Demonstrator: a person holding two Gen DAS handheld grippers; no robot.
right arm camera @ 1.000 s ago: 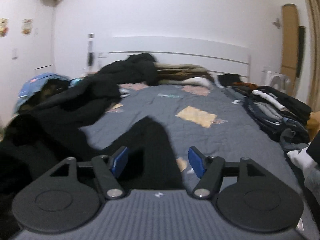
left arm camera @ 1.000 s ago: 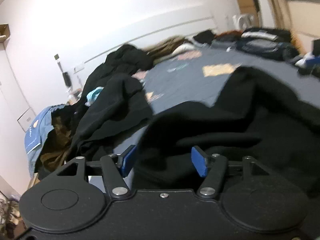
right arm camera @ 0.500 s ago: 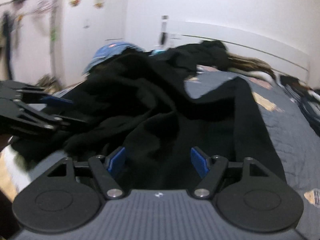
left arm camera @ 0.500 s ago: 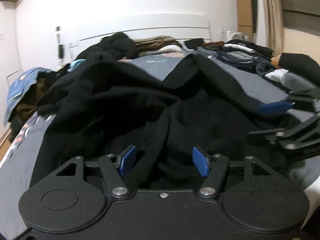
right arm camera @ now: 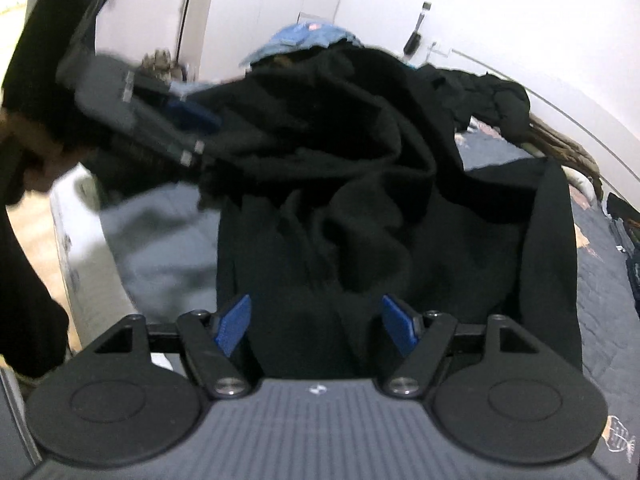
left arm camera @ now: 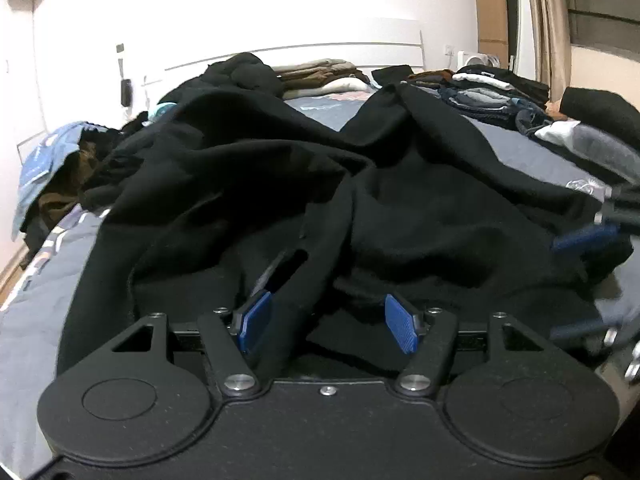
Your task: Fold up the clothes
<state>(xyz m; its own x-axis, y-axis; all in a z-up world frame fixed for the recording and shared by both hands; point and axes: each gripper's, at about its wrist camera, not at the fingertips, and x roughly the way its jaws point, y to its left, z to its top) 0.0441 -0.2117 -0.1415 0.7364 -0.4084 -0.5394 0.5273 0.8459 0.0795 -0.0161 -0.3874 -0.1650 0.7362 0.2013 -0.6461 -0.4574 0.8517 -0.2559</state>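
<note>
A crumpled black garment [left arm camera: 360, 200] lies on the grey bed [left arm camera: 28, 312] and fills both views [right arm camera: 360, 208]. My left gripper [left arm camera: 328, 326] is open, its blue pads low over the garment's near edge, a fold of cloth between them. My right gripper [right arm camera: 316, 326] is open over the garment's other edge. The right gripper shows blurred at the right edge of the left wrist view [left arm camera: 580, 280]. The left gripper shows blurred at the upper left of the right wrist view [right arm camera: 188, 120].
Stacks of folded clothes [left arm camera: 480, 88] lie along the bed's far right side. A pile of dark clothes [left arm camera: 240, 76] and folded brown ones [left arm camera: 320, 76] sit by the white headboard [left arm camera: 300, 48]. A blue item [left arm camera: 44, 156] lies at the bed's left. The floor [right arm camera: 36, 232] shows beside the bed.
Both grippers swung round toward the black garment and dropped to its near edges. The right gripper turned left toward the bed's edge. Both stayed open.
</note>
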